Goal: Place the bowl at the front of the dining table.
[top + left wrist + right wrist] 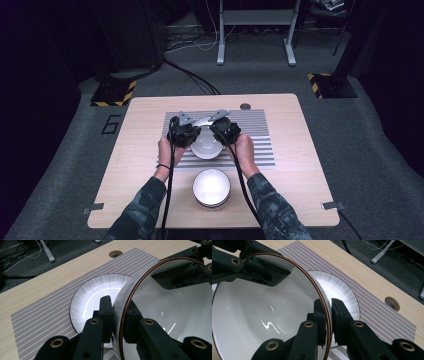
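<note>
The white bowl (262, 312) with a thin brown rim is held up between both tongs, just above a ribbed white plate (87, 297) lying on the striped mat (45, 312). The left tongs (119, 315) are clamped on one side of the bowl's rim, one jaw inside and one outside; the right tongs (327, 315) are clamped on the opposite side the same way. Nearer the person, a second bowl (211, 187) sits on the worktop (135, 165), well apart from the mat's plate.
</note>
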`<state>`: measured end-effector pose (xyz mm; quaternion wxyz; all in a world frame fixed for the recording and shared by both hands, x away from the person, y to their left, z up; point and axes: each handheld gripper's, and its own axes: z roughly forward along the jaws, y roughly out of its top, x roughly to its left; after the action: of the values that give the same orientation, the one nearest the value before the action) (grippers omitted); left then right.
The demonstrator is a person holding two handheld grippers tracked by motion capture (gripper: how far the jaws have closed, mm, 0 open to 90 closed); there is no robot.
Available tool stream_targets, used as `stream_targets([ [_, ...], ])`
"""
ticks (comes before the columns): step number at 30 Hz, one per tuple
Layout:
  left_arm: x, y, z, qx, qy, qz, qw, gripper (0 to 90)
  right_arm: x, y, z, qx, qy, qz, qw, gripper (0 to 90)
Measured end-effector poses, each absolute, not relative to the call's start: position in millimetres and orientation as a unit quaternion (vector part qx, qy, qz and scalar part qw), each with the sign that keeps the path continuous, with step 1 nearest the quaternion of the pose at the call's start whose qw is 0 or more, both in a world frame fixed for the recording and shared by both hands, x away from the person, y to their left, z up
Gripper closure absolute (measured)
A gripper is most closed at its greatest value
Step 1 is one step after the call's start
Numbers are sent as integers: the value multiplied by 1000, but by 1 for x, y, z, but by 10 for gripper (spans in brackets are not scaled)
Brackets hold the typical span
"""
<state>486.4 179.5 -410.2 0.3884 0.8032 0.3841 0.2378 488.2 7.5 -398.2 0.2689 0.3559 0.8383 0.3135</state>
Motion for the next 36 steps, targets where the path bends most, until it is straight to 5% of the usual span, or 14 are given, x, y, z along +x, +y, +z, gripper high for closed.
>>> stream_targets([
  [36,527,172,-426,817,396,225,353,798,529,8,-419,389,836,300,246,817],
])
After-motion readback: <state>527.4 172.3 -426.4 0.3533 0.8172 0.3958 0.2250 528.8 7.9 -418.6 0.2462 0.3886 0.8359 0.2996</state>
